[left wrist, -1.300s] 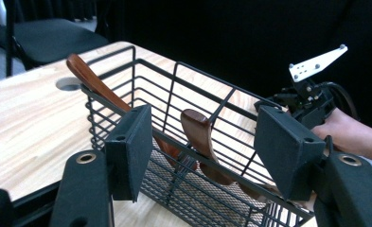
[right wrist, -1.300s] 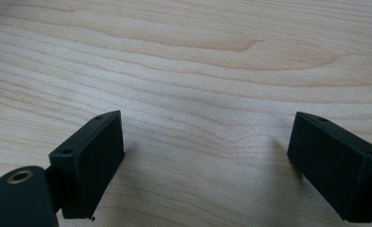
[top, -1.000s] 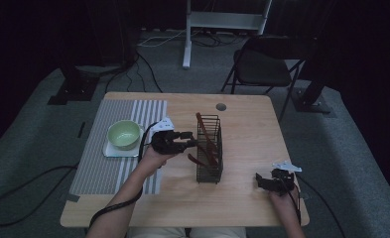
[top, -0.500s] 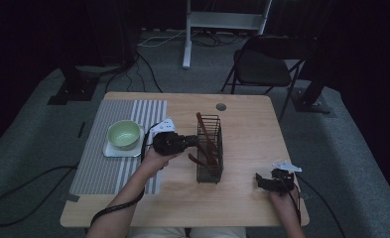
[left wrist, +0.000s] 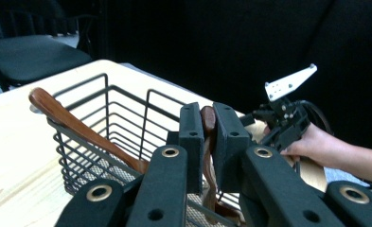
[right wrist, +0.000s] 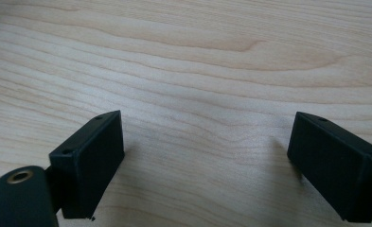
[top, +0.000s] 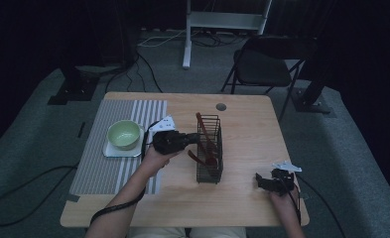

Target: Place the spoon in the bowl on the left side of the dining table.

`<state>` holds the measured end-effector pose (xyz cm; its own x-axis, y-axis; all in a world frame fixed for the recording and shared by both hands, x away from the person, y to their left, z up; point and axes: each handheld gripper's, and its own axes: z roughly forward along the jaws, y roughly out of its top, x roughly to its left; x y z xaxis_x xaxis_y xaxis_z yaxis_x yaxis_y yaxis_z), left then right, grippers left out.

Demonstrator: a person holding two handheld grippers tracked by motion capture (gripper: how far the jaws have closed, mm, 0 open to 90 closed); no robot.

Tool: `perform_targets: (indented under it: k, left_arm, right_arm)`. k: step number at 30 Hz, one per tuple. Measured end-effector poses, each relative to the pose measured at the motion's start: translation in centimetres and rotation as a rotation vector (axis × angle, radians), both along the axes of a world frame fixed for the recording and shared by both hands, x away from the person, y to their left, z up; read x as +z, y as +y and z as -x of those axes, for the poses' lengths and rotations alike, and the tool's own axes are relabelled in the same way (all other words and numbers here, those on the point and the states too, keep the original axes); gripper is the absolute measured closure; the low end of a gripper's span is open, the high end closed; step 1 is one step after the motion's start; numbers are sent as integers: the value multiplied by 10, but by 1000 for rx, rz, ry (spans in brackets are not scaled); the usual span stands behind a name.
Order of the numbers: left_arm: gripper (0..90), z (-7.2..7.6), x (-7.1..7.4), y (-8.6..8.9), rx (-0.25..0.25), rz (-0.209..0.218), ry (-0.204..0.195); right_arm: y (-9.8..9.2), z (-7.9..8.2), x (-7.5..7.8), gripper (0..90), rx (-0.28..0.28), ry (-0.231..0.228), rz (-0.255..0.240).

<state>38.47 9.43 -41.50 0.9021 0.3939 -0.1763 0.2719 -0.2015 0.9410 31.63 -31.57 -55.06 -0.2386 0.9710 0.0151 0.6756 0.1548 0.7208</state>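
the brown wooden utensil [left wrist: 208,124] stood in the black wire basket [top: 209,148] mid-table, its handle top pinched by the just-closed left gripper [left wrist: 207,137], a clamp the left gripper view made plain. a second brown utensil [left wrist: 75,124] leaned alongside. the right gripper [right wrist: 205,156] gaped wide over bare table [top: 252,134]; a green bowl [top: 123,134] sat nearby.

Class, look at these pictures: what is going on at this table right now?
A person works with a hand-held gripper in each hand. The left hand-held gripper has just closed on a brown wooden utensil standing in the black wire basket mid-table. The right hand-held gripper rests open on the light wooden table, holding nothing.
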Motion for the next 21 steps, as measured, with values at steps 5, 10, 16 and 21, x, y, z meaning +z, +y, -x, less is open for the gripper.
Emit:
perform_targets:
  k: [5, 10, 16, 21]
  left_arm:
    - [836, 1, 8, 1, 9, 6, -22]
    - [836, 2, 17, 3, 35, -4, -57]
    - [837, 2, 29, 10, 53, 17, -72]
    - [836, 3, 38, 13, 70, 27, -96]
  right_arm:
    - [0, 0, 0, 109, 0, 0, 0]
    - [0, 0, 0, 109, 0, 0, -1]
    - [0, 0, 0, 109, -1, 1, -1]
    - [0, 0, 0, 109, 0, 0, -1]
